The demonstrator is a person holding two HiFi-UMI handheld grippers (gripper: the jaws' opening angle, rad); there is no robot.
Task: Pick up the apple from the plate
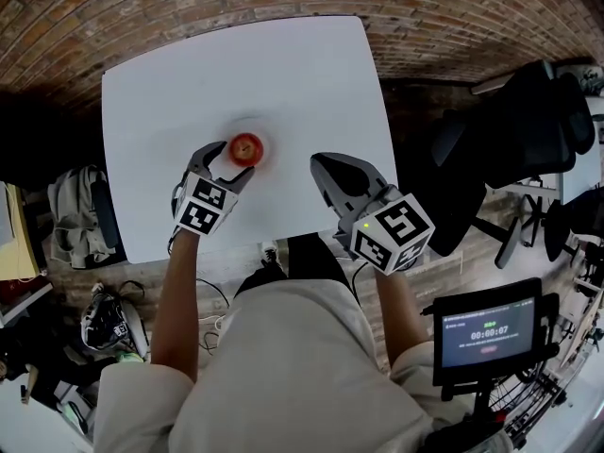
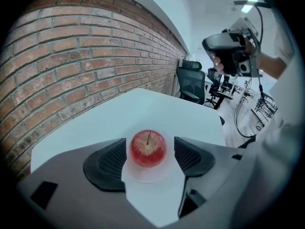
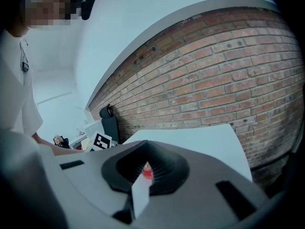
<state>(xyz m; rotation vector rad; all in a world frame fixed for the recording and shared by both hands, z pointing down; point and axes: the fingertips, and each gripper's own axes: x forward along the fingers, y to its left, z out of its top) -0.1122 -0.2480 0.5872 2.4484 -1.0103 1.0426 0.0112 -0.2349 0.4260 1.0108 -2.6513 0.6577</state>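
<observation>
Squarely between the parted jaws of the left claw [image 2: 150,152] sits the apple [image 2: 148,148], upright on its plate [image 2: 148,177] on the white surface [image 1: 283,83]; neither jaw touches it. The right claw [image 1: 323,166] hangs well apart, jaws together.

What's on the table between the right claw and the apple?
Nothing: in the head view only bare white table separates the right claw from the apple on its plate.
</observation>
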